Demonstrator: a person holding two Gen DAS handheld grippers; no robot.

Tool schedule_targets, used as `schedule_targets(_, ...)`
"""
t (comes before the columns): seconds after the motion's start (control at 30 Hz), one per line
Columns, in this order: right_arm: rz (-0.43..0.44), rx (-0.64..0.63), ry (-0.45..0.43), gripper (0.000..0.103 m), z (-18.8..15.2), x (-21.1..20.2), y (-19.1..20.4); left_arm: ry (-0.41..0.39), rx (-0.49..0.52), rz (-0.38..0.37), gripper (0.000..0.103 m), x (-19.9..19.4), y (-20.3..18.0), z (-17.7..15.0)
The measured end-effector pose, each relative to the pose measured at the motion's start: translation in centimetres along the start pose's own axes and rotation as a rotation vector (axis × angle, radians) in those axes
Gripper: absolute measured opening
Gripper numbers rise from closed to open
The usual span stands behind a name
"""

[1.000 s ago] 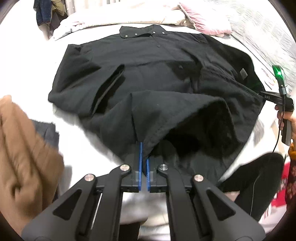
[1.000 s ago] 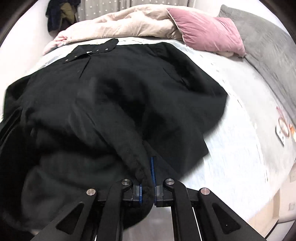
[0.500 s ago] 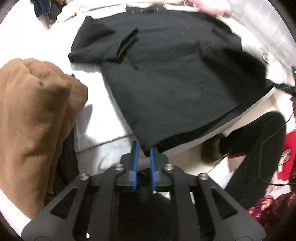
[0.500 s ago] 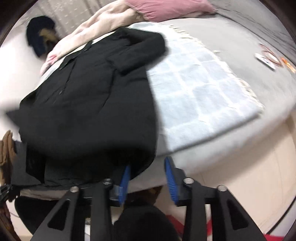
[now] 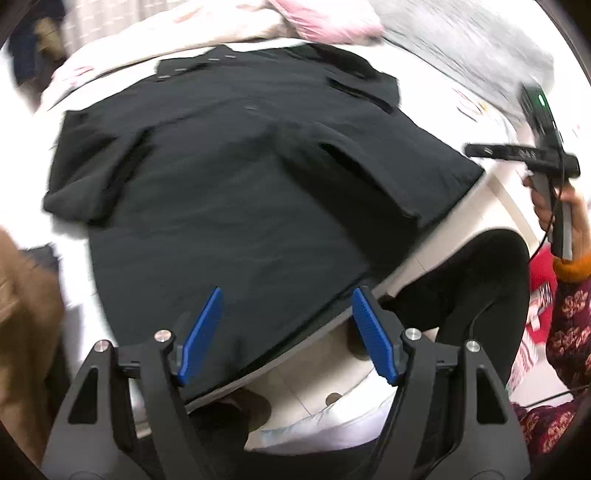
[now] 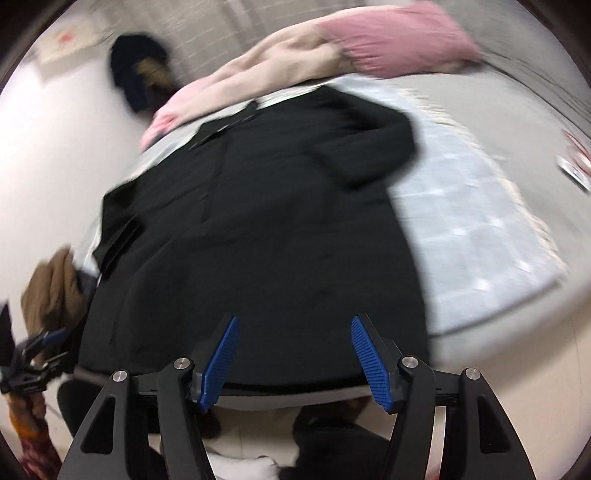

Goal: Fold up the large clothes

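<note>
Black coat (image 5: 236, 192) spread flat on bed (image 6: 480, 229), collar far, hem near and draped over the near edge. Long axis near-to-far, straight ahead of both claws. Sleeves folded in over the body on left and right.

Left gripper (image 5: 288, 332) spread, just opened, nothing pinched; hem directly beneath and beyond blue pads (image 5: 201, 332), near-left corner closest. Right gripper (image 6: 295, 363) spread too, just opened, empty; hem edge lying between and just past pads (image 6: 369, 363), near-right corner closest. Also visible in left view at far right (image 5: 517, 152), held in hand (image 5: 561, 214).

Likely next: hem regrab or sleeve/side fold, each claw taking its own side. Judgement only.

Brown garment (image 5: 22, 317) heaped left of coat, pink pillow (image 6: 399, 33) far.

Writing: faint lettering on right gripper's arm in left view, blurred, unreadable. No brand or label legible on coat.
</note>
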State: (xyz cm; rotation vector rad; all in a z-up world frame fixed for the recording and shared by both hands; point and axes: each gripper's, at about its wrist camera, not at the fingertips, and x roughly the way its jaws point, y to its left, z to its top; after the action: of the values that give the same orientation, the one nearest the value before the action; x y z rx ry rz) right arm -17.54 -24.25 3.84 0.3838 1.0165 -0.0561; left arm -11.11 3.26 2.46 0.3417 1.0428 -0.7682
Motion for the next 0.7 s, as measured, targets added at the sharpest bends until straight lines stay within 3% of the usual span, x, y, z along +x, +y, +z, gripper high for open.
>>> schedule_targets(0.13, 0.072, -0.100, 0.013, 0.064, -1.1, 2.3, 3.6, -0.022, 0.089, -0.063, 0.073, 3.0, -3.5, 1.0)
schedule_targets(0.27, 0.180, -0.225, -0.042, 0.064, -3.0, 2.9, 5.9, -0.058, 0.178, -0.124, 0.073, 6.2, -6.2, 1.1)
schedule_targets(0.47, 0.157, -0.441, -0.047, 0.064, -6.2, 3.2, 8.0, -0.065, 0.247, -0.081, 0.072, 9.4, -7.6, 1.6)
schedule_targets(0.53, 0.164, -0.464, -0.058, 0.064, -6.7, 3.3, 8.3, -0.074, 0.234, -0.053, 0.055, 10.1, -7.1, 1.7)
schedule_targets(0.57, 0.171, -0.464, -0.062, 0.064, -6.8, 3.3, 8.3, -0.072, 0.226, -0.057, 0.026, 10.4, -6.9, 1.7)
schedule_targets(0.6, 0.180, -0.462, -0.067, 0.064, -6.9, 3.3, 8.3, -0.059, 0.204, -0.083, 0.009, 10.6, -6.5, 1.8)
schedule_targets(0.7, 0.191, -0.452, -0.077, 0.064, -6.7, 3.4, 8.3, -0.106, 0.125, -0.124, 0.008, 7.8, -5.1, 1.7)
